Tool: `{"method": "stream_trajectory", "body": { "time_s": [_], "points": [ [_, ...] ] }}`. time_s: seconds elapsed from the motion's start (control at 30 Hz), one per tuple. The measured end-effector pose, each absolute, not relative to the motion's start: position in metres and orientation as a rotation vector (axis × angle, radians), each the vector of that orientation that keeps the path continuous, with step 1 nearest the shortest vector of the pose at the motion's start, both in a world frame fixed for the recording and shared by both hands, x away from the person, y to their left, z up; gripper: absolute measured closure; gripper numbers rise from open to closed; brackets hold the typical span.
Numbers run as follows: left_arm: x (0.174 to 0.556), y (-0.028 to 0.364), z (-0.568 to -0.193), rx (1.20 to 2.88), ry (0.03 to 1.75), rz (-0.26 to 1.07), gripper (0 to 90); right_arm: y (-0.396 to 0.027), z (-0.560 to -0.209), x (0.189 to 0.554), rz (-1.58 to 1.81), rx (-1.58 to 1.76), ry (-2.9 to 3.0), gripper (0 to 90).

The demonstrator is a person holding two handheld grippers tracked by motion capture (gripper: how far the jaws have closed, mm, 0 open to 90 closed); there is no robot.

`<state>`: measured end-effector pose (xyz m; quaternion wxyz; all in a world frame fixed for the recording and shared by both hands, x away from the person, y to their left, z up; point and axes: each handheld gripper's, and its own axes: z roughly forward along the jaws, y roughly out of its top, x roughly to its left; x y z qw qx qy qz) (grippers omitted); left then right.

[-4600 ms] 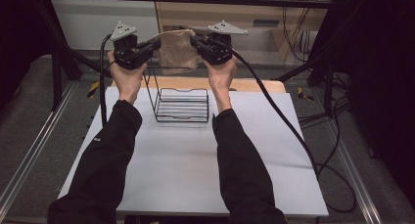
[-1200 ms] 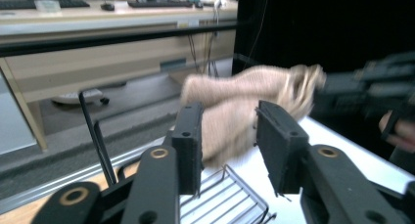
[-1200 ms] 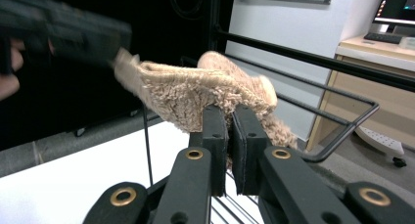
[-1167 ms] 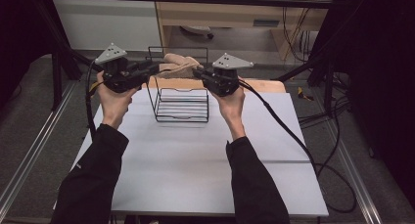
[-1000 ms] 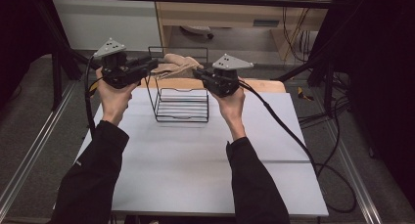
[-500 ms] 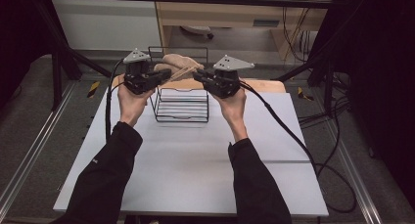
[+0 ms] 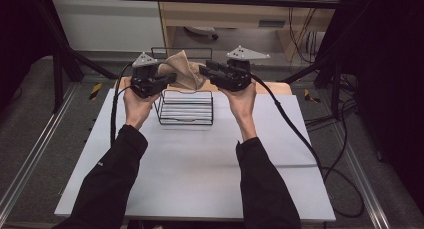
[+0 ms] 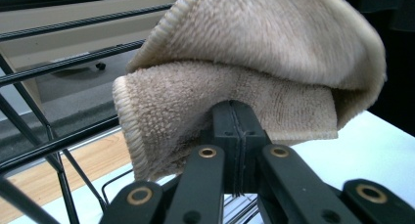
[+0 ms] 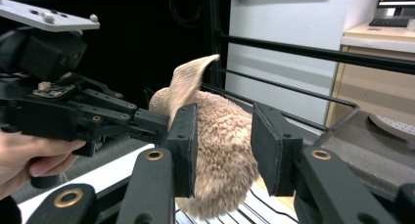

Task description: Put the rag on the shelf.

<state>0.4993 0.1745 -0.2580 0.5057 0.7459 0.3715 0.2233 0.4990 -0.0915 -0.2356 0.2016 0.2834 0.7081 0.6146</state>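
A folded beige towel (image 7: 182,71) hangs over a black wire basket (image 7: 185,108) at the far side of the white table (image 7: 200,169). My left gripper (image 7: 170,78) comes in from the left, shut on the towel's folded edge (image 8: 254,62); its jaws (image 8: 234,126) meet with cloth pinched between them. From the right comes my right gripper (image 7: 204,69), whose jaws have just been opening. Its pads (image 9: 188,136) stand apart with the towel (image 9: 220,150) loose between them. The left gripper (image 9: 73,106) is seen beyond it.
The basket's wire rim (image 8: 49,145) runs close beside the left jaws, and its floor wires (image 9: 264,204) lie under the towel. A wooden board (image 7: 270,87) lies behind the basket. Dark frame bars (image 7: 65,59) flank the table. Cables (image 7: 300,134) trail off right.
The left gripper has swung right and a little down to the towel and closed on it. The right gripper has stayed in place while its jaws spread off the cloth.
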Motion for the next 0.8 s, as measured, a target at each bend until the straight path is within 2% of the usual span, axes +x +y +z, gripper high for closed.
{"method": "stream_trajectory", "body": {
  "time_s": [0.07, 0.23, 0.3, 0.6, 0.8],
  "points": [
    [0.5, 0.175, -0.258, 1.8, 0.893, 0.537, 89.0, -0.083, -0.235, 0.501, 1.697, 0.782, 2.006, 64.9],
    [0.496, 0.177, -0.258, 1.799, 0.89, 0.538, 88.8, -0.066, -0.242, 0.502, 1.672, 0.789, 2.089, 85.5],
    [0.492, 0.182, -0.257, 1.788, 0.889, 0.538, 88.6, -0.065, -0.247, 0.502, 1.614, 0.804, 2.103, 89.2],
    [0.473, 0.213, -0.234, 1.675, 0.907, 0.561, 87.3, -0.069, -0.256, 0.502, 1.558, 0.829, 2.106, 89.8],
    [0.472, 0.195, -0.23, 1.741, 0.859, 0.568, 87.2, -0.07, -0.261, 0.501, 1.53, 0.825, 2.103, 89.0]
  ]
}}
